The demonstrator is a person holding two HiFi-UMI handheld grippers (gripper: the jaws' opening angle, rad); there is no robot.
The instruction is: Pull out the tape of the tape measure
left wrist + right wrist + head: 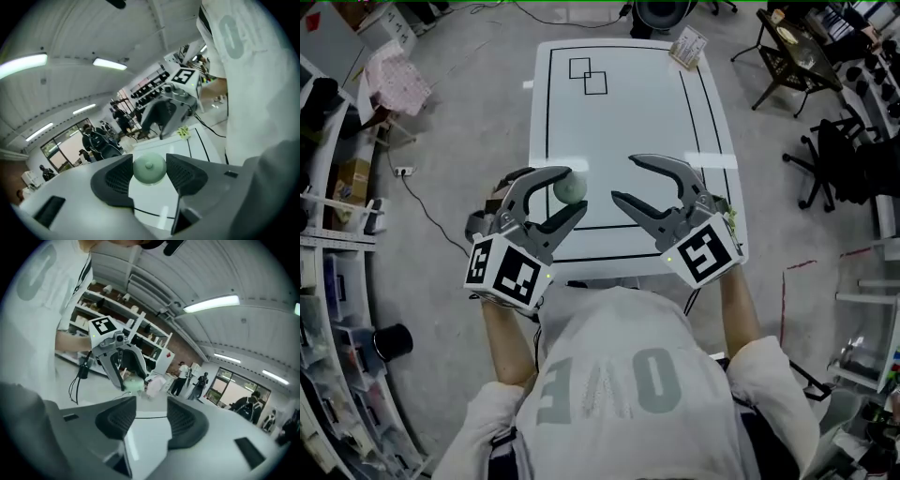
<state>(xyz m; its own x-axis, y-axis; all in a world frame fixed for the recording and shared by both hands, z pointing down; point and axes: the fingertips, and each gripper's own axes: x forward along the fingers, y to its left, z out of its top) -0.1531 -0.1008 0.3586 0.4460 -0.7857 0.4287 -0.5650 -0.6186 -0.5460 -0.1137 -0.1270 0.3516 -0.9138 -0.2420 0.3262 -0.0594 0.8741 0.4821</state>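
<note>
The tape measure (569, 189) is a small round pale green case, held above the near left part of the white table (628, 112). My left gripper (574, 190) is shut on it. In the left gripper view the case (149, 168) sits between the two pads, touched on both sides, its centre button facing the camera. No tape shows outside the case. My right gripper (624, 178) stands open a short way to the right, jaws pointing at the case with nothing between them (151, 416). The right gripper view shows the tape measure (133, 383) in the left gripper's jaws.
Black lines frame the table top, with two overlapping squares (588, 75) drawn at the far end. A small card stand (689, 47) sits at the far right corner. Black chairs (844, 159) stand to the right, shelving (328, 309) to the left. People stand in the background (187, 376).
</note>
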